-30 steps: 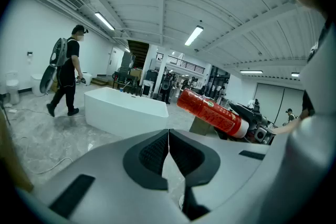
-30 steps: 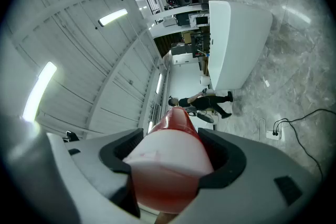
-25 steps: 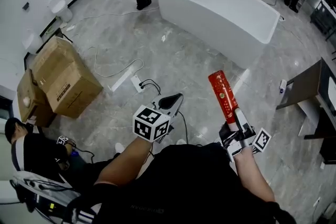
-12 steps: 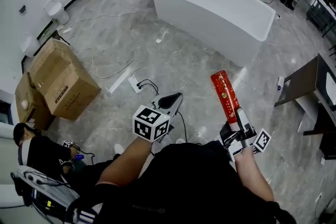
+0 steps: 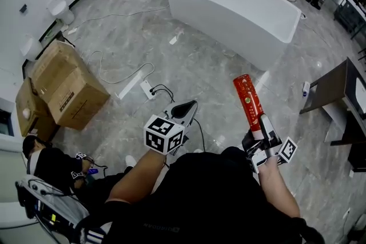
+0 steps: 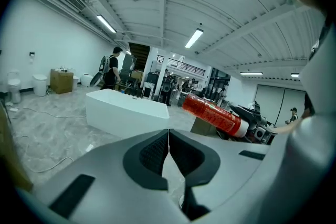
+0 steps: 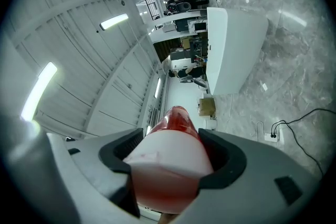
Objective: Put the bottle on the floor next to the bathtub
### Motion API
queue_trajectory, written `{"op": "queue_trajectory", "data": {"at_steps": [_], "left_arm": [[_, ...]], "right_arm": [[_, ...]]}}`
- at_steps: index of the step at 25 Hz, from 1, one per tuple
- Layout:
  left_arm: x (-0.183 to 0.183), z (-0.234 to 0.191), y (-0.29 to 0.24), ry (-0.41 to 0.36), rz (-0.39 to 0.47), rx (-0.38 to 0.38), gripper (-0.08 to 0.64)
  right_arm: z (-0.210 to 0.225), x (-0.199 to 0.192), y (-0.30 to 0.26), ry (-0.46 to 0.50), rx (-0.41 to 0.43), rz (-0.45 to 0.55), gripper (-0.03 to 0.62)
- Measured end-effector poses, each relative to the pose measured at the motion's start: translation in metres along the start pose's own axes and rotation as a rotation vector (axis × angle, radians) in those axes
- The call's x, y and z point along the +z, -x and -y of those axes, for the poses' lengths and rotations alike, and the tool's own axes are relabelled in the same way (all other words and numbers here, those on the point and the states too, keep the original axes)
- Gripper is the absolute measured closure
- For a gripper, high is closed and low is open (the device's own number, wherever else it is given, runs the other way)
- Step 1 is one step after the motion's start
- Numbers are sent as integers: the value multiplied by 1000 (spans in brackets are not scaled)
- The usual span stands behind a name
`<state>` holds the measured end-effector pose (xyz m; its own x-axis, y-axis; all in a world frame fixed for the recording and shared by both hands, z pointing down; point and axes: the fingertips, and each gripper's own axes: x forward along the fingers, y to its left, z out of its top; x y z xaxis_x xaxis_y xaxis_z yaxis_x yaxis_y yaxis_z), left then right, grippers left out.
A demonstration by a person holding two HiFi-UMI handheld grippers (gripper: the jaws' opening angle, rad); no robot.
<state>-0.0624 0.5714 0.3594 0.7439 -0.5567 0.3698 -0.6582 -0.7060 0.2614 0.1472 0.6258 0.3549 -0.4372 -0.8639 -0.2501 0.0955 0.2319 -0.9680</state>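
Bottle [image 5: 249,103] and right hand-held gripper [image 5: 264,133] have drifted slightly right since a second ago; the person by the far end of the bathtub [image 5: 234,8] is nearly out of frame. Right hand-held gripper pinches the red bottle by its white end. The bottle is carried in the air, pointing forward toward the bathtub and well apart from it, probably for standing it on the floor [image 5: 194,66]. Right forearm reaches forward. Left hand-held gripper [image 5: 184,110] is pressed together and empty, its forearm bent in front of the torso.
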Motion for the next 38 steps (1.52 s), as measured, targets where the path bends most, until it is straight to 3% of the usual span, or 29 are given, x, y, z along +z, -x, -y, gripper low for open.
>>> {"op": "queue_trajectory", "data": {"at_steps": [9, 18, 28, 38], "left_arm": [[-8, -19, 14, 21, -4, 28, 543], [-14, -56, 13, 91, -11, 99, 543], [1, -96, -18, 77, -59, 121, 543], [75, -147, -86, 46, -38, 128, 543]], "right_arm": [[3, -10, -22, 17, -33, -37, 270], [20, -4, -59, 3, -57, -90, 270], [52, 18, -130, -24, -44, -137, 270], [58, 81, -207, -16, -11, -138, 270]]}}
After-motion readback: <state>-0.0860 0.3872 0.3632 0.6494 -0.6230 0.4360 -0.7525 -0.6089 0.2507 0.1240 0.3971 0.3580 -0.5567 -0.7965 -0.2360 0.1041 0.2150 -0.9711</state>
